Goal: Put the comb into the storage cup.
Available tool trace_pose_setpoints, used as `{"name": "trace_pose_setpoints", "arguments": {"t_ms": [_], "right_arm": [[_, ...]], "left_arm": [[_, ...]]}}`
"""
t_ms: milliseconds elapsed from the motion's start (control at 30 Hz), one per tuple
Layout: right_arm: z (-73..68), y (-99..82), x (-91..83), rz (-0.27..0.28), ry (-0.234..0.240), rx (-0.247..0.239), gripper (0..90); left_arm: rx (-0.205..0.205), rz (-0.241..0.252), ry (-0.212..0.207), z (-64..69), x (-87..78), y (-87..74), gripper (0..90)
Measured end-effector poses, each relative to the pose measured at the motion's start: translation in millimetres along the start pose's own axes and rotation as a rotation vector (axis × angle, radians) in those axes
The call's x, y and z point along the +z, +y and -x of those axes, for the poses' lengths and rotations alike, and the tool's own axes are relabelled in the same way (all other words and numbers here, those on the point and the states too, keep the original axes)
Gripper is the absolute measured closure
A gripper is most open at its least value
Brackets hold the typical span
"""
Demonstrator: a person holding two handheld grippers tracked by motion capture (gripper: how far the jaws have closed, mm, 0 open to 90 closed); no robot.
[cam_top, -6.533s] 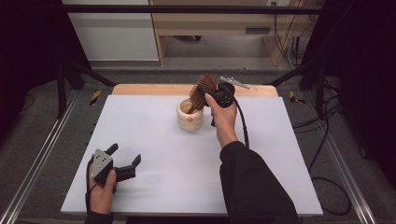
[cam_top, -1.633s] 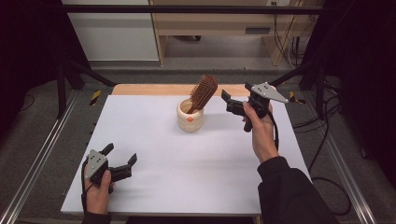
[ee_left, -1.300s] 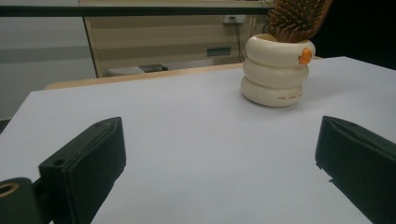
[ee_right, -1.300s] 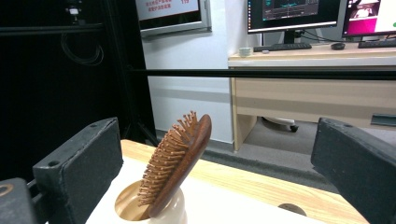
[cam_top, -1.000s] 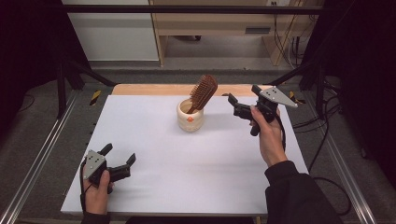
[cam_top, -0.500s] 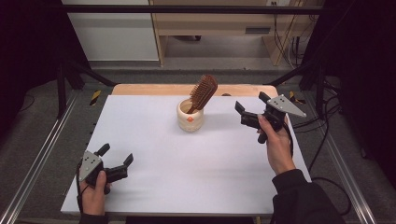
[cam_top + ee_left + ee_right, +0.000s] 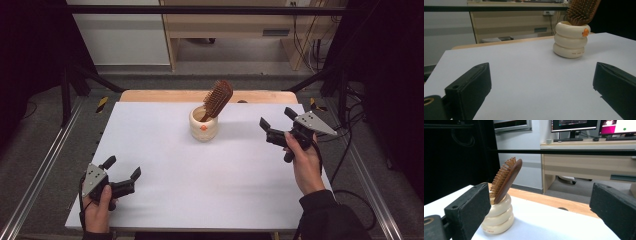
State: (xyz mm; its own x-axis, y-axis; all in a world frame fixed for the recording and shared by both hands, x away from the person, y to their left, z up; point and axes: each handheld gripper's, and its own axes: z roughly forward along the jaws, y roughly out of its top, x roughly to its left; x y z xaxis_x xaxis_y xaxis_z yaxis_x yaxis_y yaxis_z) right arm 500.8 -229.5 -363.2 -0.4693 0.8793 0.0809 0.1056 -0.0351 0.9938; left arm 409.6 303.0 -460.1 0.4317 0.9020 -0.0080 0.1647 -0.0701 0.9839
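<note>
A hairbrush (image 7: 218, 98) stands tilted in a cup (image 7: 203, 125) toward the table's (image 7: 200, 190) far middle

This is looking like a lab or research office set up for recording. A white-topped bench (image 7: 165, 150) is standing inside a frame of black metal bars (image 7: 210, 10), with dark curtains hanging at both sides. Beyond the far edge, computer monitors (image 7: 574, 125) are glowing on a wooden desk (image 7: 586, 147), and cables (image 7: 305, 45) are trailing over grey carpet.

Wooden hairbrush (image 7: 506, 180); glossy, perhaps ceramic cup (image 7: 499, 216); matt white table (image 7: 165, 150).
</note>
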Motion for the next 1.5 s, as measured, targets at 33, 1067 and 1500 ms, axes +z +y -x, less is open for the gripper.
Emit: {"name": "trace_pose_setpoints", "arguments": {"t_ms": [33,1067,1500], "right_arm": [[0.7,-1.4,-1.7,-0.005,0.000,0.000,3.4],[19.2,-46.4,-64.5,-0.020,-0.040,0.009,2.9],[22.0,-85.3,-83.0,-0.058,-0.049,-0.005,3.4]], "left_arm": [[-0.002,-0.001,-0.003,0.8,-1.2,-0.9,1.9],[-0.013,0.031,0.021,-2.2,-10.5,-1.6,1.8],[-0.009,0.035,0.006,-0.4,-9.6,-1.5,1.8]]}}
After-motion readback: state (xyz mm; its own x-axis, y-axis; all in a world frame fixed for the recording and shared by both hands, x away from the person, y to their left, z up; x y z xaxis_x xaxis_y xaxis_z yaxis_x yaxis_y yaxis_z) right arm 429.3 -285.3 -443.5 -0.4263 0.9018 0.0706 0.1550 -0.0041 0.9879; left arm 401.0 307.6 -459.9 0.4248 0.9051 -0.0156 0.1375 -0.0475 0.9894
